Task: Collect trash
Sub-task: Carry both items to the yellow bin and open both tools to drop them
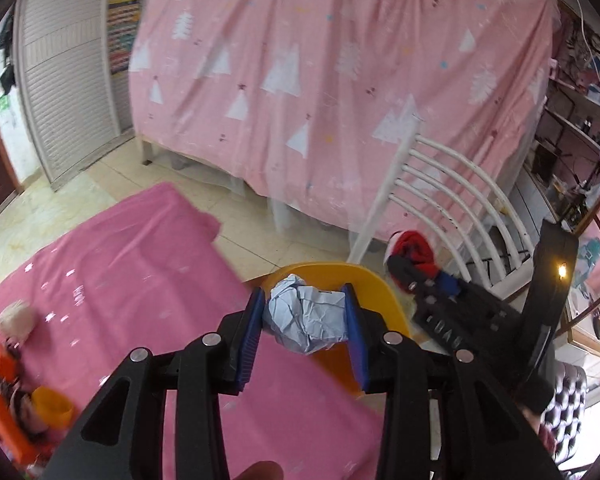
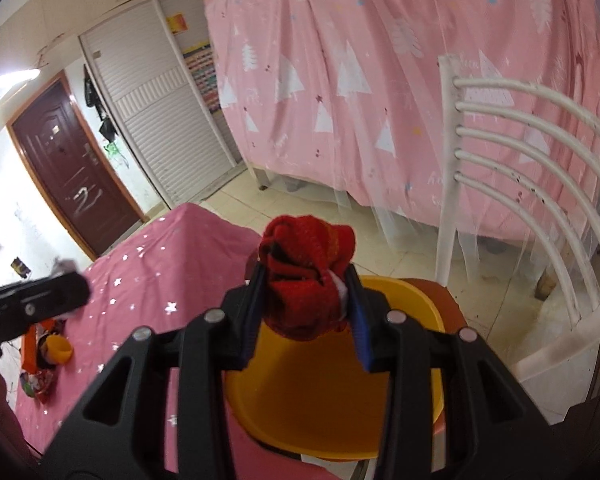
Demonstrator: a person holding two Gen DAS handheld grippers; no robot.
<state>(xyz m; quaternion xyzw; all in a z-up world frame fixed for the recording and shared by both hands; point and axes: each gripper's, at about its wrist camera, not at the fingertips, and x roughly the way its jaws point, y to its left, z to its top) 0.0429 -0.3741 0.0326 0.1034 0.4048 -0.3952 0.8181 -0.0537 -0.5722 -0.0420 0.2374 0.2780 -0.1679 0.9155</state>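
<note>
My left gripper (image 1: 305, 312) is shut on a crumpled pale blue paper ball (image 1: 304, 316), held above the near rim of a yellow basin (image 1: 374, 284). My right gripper (image 2: 308, 292) is shut on a bunched red cloth (image 2: 306, 276) and holds it over the same yellow basin (image 2: 332, 412), which sits on a chair seat beside the table. The right gripper with its red cloth (image 1: 414, 250) also shows in the left wrist view, to the right of the basin. The left gripper body (image 2: 28, 308) shows at the left edge of the right wrist view.
A pink star-print tablecloth (image 1: 120, 280) covers the table at left. At its near left edge lie an orange wrapper (image 1: 4, 412), a small yellow cup (image 2: 58, 350) and a pale ball (image 1: 16, 316). A white slatted chair back (image 2: 520, 184) stands right. A bed under a pink sheet (image 1: 320, 80) is behind.
</note>
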